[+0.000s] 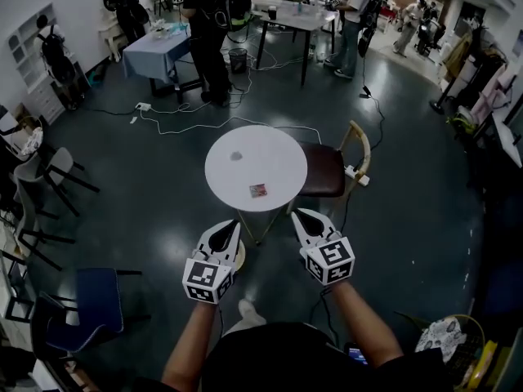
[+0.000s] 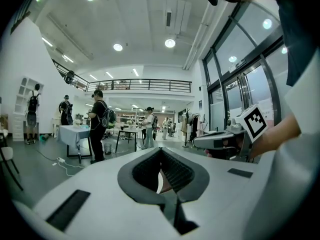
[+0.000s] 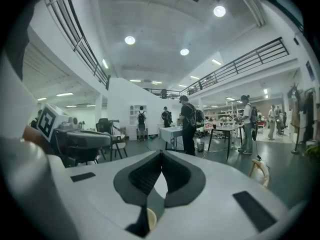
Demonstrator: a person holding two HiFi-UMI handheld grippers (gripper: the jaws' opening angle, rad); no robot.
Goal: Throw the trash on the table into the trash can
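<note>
With fingers closed on nothing, the left gripper (image 1: 234, 224) and right gripper (image 1: 297, 213) hung short of the trash wrapper (image 1: 258, 190), which lay ahead between them near the front edge of the round counter (image 1: 229, 178), neither clearly nearer.

We are in a big open hall that reads as a lab or studio workspace, not a home. We see a dark, glossy floor (image 1: 409, 211) with cables (image 1: 204, 125) and a power strip (image 1: 143, 106) trailing across it. At the far end stand long work tables (image 1: 290, 15) with things on them, and several people with backpacks (image 1: 208, 23) stand beside them. A round white table (image 1: 245, 149) and a brown-seated chair (image 1: 325, 170) stand in the open middle, with more chairs (image 1: 61, 166) along the wall near white shelving (image 1: 24, 43). From the gripper views we make out a high ceiling with round lights (image 2: 117, 47), a railed mezzanine (image 2: 145, 85) and tall glass doors (image 2: 245, 84)
</note>
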